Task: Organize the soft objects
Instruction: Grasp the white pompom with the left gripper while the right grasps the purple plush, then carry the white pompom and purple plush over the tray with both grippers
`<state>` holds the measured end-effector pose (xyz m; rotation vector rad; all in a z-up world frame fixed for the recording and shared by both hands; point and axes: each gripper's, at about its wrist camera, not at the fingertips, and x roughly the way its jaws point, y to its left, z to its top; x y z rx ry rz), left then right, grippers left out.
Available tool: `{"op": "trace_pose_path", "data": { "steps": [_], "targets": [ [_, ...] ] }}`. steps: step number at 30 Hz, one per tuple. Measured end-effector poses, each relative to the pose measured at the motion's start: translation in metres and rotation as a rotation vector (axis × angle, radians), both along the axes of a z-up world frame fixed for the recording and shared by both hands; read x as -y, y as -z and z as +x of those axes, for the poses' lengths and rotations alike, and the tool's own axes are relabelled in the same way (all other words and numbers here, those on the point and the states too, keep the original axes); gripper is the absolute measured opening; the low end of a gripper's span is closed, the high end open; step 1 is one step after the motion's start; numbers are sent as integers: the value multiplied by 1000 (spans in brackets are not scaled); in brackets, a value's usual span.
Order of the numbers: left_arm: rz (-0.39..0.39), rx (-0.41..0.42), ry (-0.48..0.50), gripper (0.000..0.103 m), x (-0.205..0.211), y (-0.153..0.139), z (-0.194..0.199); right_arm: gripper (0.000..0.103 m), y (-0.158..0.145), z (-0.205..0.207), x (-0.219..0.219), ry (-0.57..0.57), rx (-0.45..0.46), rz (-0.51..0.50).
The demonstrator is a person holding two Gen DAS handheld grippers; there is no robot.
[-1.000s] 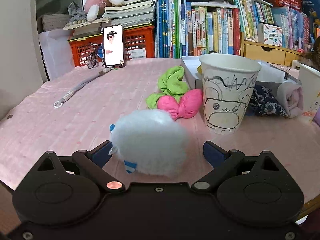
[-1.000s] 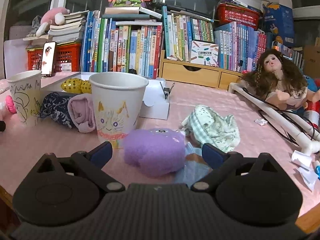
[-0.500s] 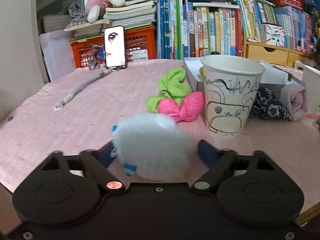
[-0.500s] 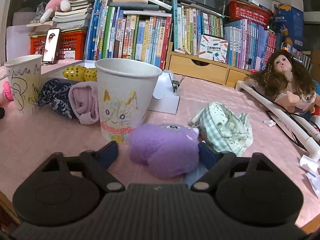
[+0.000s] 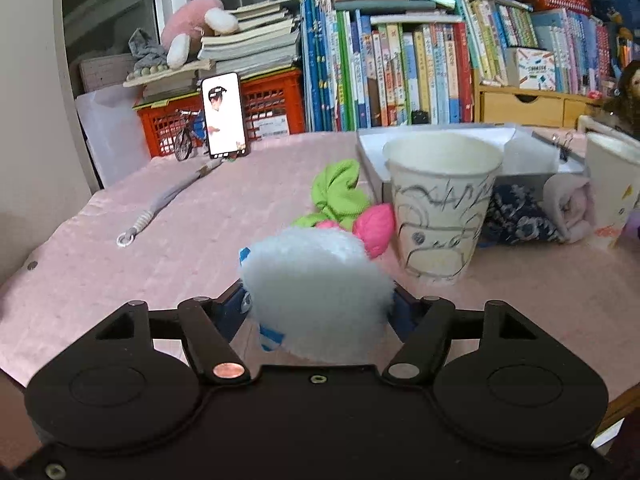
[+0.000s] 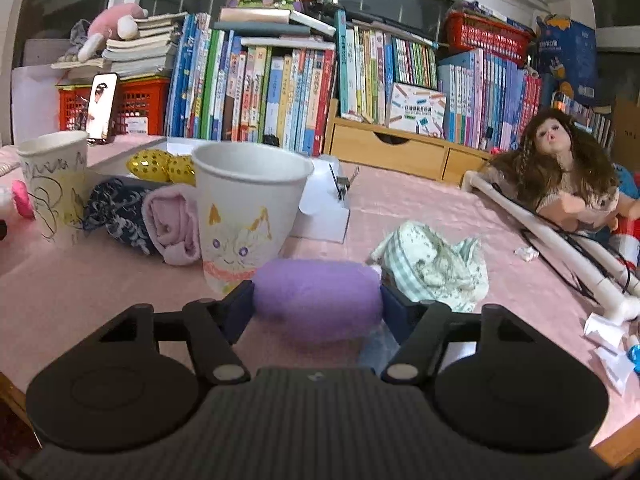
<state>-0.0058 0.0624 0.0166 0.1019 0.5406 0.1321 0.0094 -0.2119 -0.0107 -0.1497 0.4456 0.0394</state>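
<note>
Now both grippers have a soft toy each. The left gripper (image 5: 318,304) has its jaws clamped on a white fluffy plush (image 5: 316,296), which sits low over the pink counter (image 5: 140,252), just in front of the paper cup with the black scribble drawing (image 5: 440,208). The right gripper (image 6: 316,306) has its jaws clamped on a purple plush (image 6: 316,304), close beside the paper cup with the cat face (image 6: 248,212).

I judge the task is at an early stage. Both cups look empty from here, though their insides are only partly visible. Still loose on the counter are a green cloth (image 5: 338,194) and a pink bow (image 5: 374,226) near the left cup, a dark blue patterned cloth (image 6: 118,208) and a rolled pink cloth (image 6: 174,224) between the cups, and a checked crumpled cloth (image 6: 434,264) to the right. Probably each plush should go into its nearby cup, and then the other pieces remain to sort.
</note>
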Motion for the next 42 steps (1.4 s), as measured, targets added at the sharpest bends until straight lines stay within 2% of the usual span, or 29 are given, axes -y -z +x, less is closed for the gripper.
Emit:
{"op": "trace_pose_path", "data": {
  "steps": [10,22,32,42],
  "targets": [
    [-46,55,18,68,-6,-36,-8,69,-26,-9,-1,-18,69,19],
    [-81,78,17,68,-23,-72,9,69,-59,-5,20,22,126,81],
    [-110,76,76,68,-17,-101,37,68,-83,13,25,8,164,98],
    [-152,13,161,68,1,-129,90,69,-107,58,21,-52,110,136]
  ]
}}
